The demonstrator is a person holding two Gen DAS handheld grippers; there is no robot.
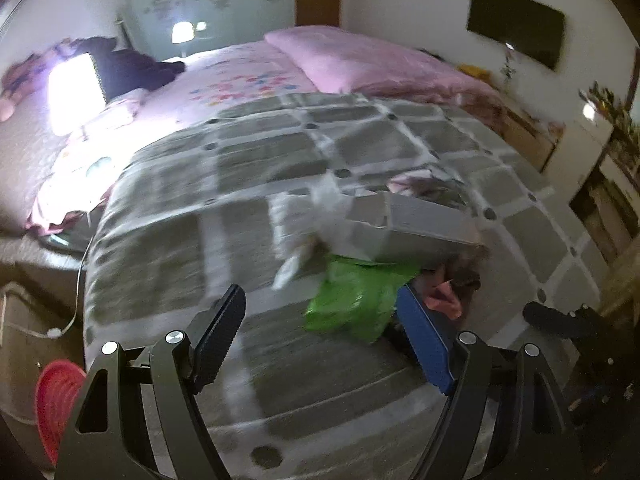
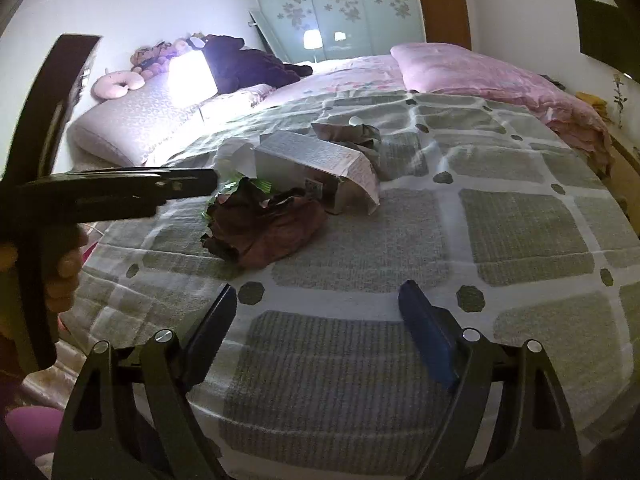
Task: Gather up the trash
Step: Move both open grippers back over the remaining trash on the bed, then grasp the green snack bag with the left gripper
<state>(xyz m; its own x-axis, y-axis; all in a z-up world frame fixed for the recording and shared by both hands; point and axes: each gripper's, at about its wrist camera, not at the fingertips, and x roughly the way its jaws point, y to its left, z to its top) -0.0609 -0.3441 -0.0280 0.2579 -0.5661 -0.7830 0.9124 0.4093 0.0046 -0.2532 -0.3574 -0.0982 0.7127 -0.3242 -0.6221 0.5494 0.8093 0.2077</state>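
Observation:
A pile of trash lies on the grey checked blanket (image 2: 360,264) of a bed. It holds a grey cardboard box (image 2: 316,160), white crumpled paper (image 2: 236,156), a green plastic wrapper (image 1: 352,300) and a dark red-brown crumpled bag (image 2: 264,228). In the left wrist view the box (image 1: 404,228) and white paper (image 1: 304,220) lie just beyond my open left gripper (image 1: 320,316), whose blue right fingertip (image 1: 420,328) is next to the green wrapper. The left gripper also shows from the side in the right wrist view (image 2: 188,184), close to the pile. My right gripper (image 2: 320,308) is open and empty, short of the pile.
A pink duvet (image 2: 480,76) and pillows (image 2: 132,120) lie further up the bed with dark plush toys (image 2: 244,60). A bright lamp (image 2: 192,76) glares at the left. A red basket (image 1: 56,400) stands on the floor left of the bed. A wardrobe (image 2: 340,8) stands behind.

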